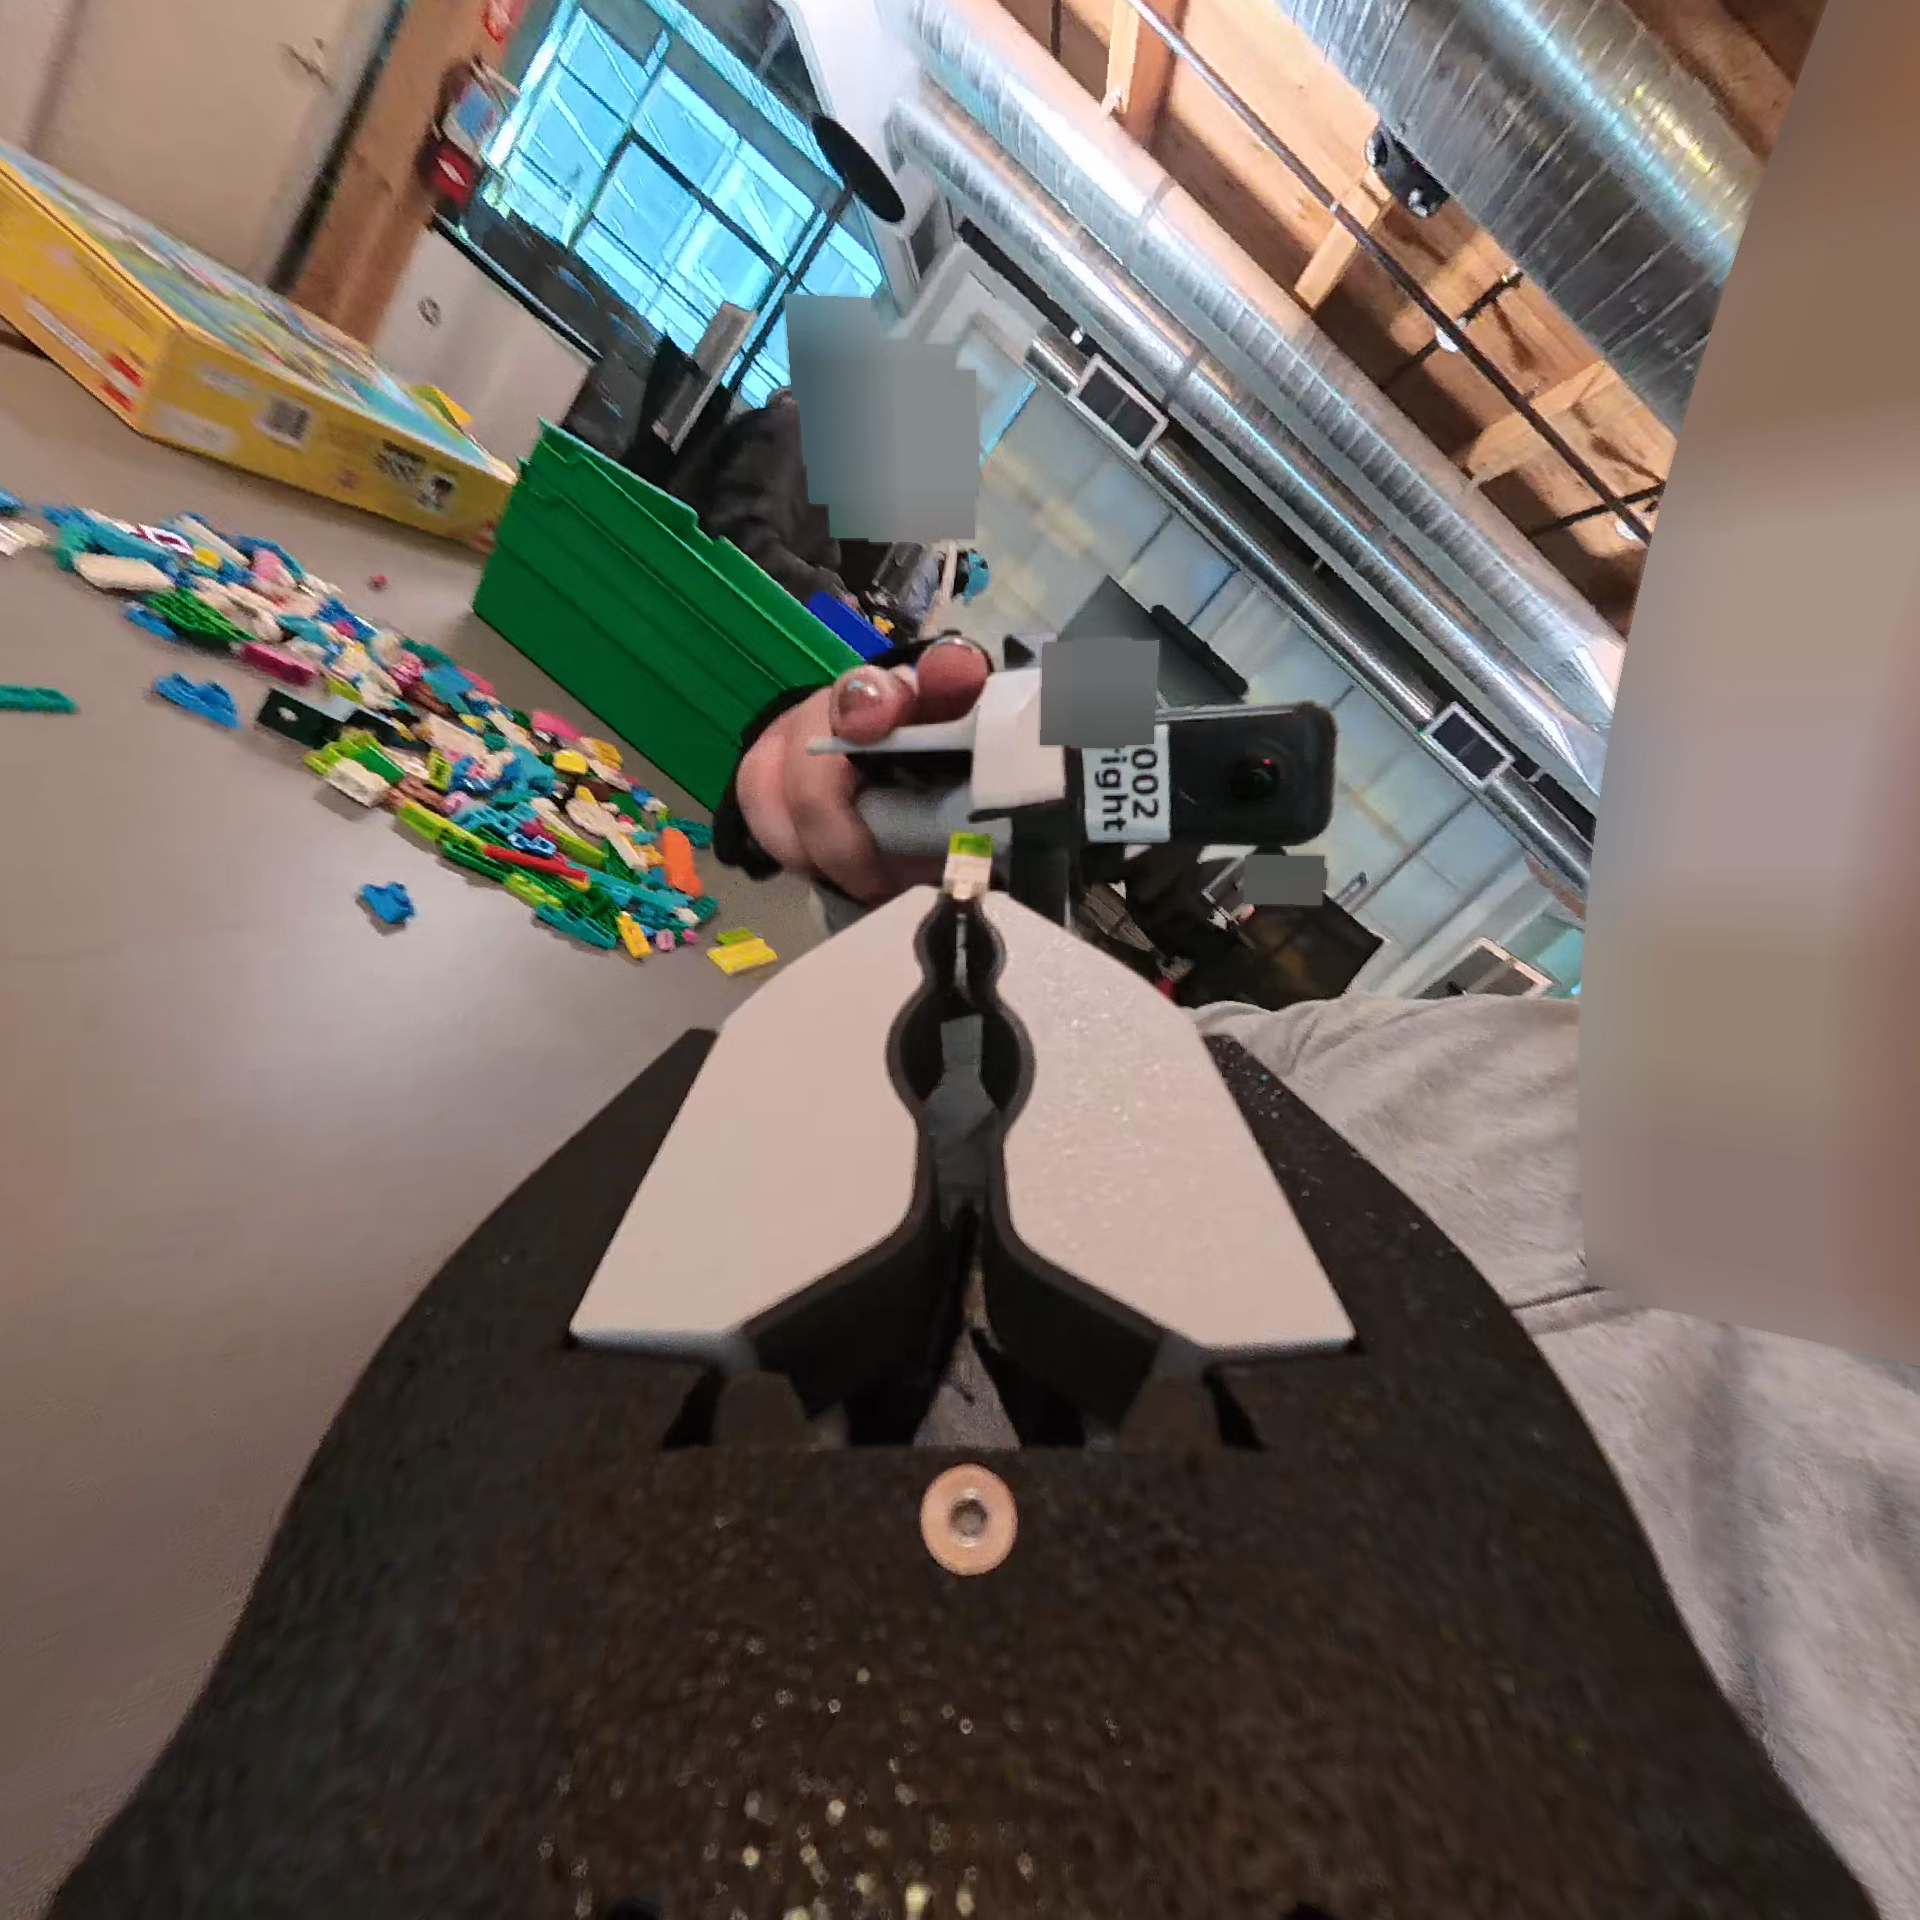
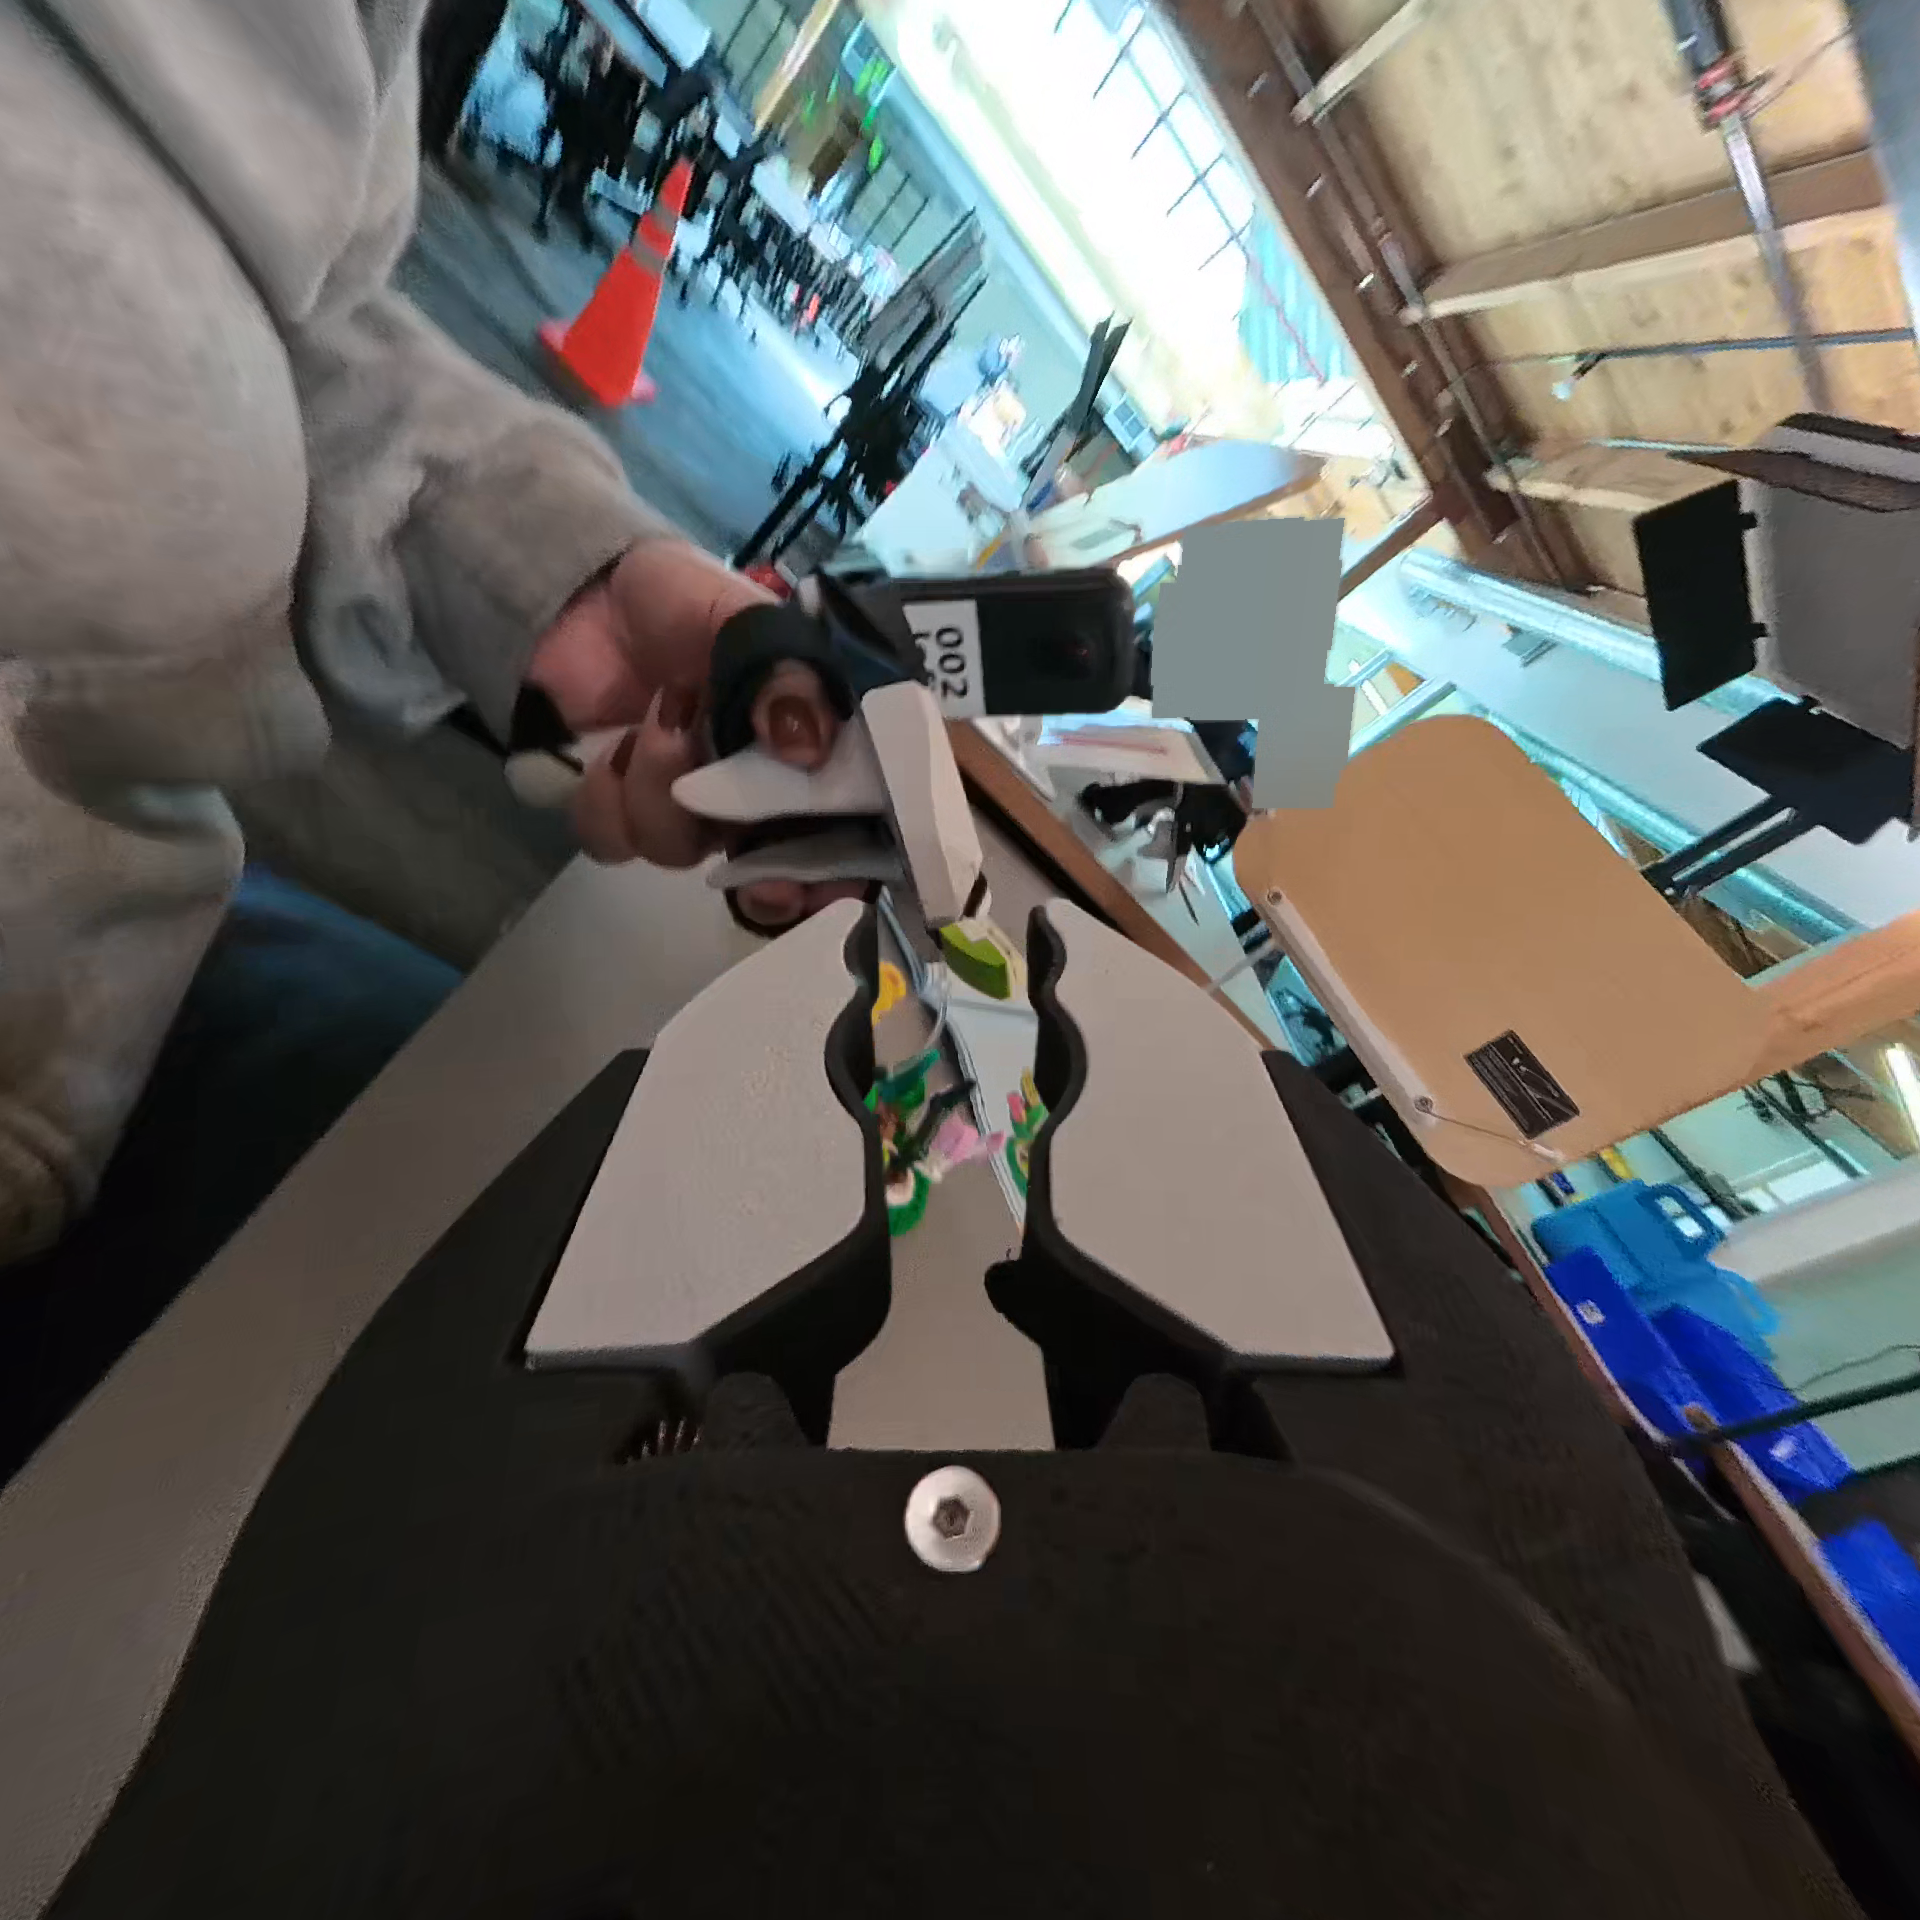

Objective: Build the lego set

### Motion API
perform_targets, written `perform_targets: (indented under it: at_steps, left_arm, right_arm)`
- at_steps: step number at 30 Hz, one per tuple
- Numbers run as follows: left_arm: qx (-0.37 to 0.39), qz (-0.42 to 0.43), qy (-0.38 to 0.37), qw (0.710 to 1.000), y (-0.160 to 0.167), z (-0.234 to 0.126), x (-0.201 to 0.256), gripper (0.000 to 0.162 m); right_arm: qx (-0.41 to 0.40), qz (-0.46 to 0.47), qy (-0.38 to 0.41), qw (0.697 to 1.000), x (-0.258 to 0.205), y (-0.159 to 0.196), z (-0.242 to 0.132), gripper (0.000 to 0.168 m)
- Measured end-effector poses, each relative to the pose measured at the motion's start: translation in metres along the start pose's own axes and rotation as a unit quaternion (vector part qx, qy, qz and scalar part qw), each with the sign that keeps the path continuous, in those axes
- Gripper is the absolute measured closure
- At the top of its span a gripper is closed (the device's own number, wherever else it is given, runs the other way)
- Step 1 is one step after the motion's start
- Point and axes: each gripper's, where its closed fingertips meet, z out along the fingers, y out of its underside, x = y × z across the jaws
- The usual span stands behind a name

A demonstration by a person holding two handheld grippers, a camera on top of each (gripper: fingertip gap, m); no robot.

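Lime-green and white, the small lego piece [image 2: 977, 951] sits pinched in the left gripper [image 1: 964, 902] at frame centre; the right gripper [image 2: 951, 925], jaws apart and empty, faces it tip-to-tip.

Wooden ceiling beams [image 1: 1351, 239], silver ducts [image 1: 1143, 270], bright windows [image 1: 644, 177], beige tabletop [image 1: 208, 1039], orange cone [image 2: 613, 301].

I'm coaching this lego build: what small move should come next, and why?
Probably ease the open right tool forward and close it on the small lime-and-white piece. The left tool already pinches that piece at its tips, and it sits right at the right tool's gap.
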Motion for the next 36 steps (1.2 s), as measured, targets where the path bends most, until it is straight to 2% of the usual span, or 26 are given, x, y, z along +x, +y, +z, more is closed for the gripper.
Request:
perform_targets:
  at_steps: [3, 7, 13, 17, 24, 32, 36]
  left_arm:
    - [-0.021, -0.005, 0.014, 1.0, 0.006, 0.004, 0.005, 0.161]
    - [-0.036, -0.003, 0.016, 0.999, 0.008, 0.007, 0.007, 0.161]
    - [-0.048, 0.022, -0.012, 0.999, 0.01, 0.006, 0.004, 0.161]
    - [-0.061, 0.077, -0.053, 0.994, 0.01, 0.006, 0.0, 0.16]
    - [-0.092, 0.168, -0.097, 0.977, 0.012, 0.007, 0.0, 0.161]
    - [-0.074, 0.175, -0.081, 0.978, 0.012, 0.01, 0.004, 0.16]
    - [-0.065, 0.157, -0.057, 0.984, 0.011, 0.012, 0.01, 0.153]
  right_arm:
    - [-0.047, -0.038, -0.021, 0.998, -0.003, 0.007, -0.004, 0.153]
    - [-0.061, -0.051, -0.041, 0.996, -0.007, 0.006, -0.009, 0.164]
    - [-0.094, -0.015, -0.064, 0.993, -0.01, 0.009, -0.008, 0.165]
    - [-0.114, 0.011, -0.067, 0.991, -0.009, 0.013, -0.007, 0.164]
    - [-0.096, 0.07, -0.089, 0.989, -0.01, 0.012, -0.009, 0.165]
    - [-0.094, 0.028, -0.09, 0.991, -0.011, 0.007, -0.012, 0.164]
    - [-0.094, -0.017, -0.091, 0.991, -0.014, 0.003, -0.014, 0.164]
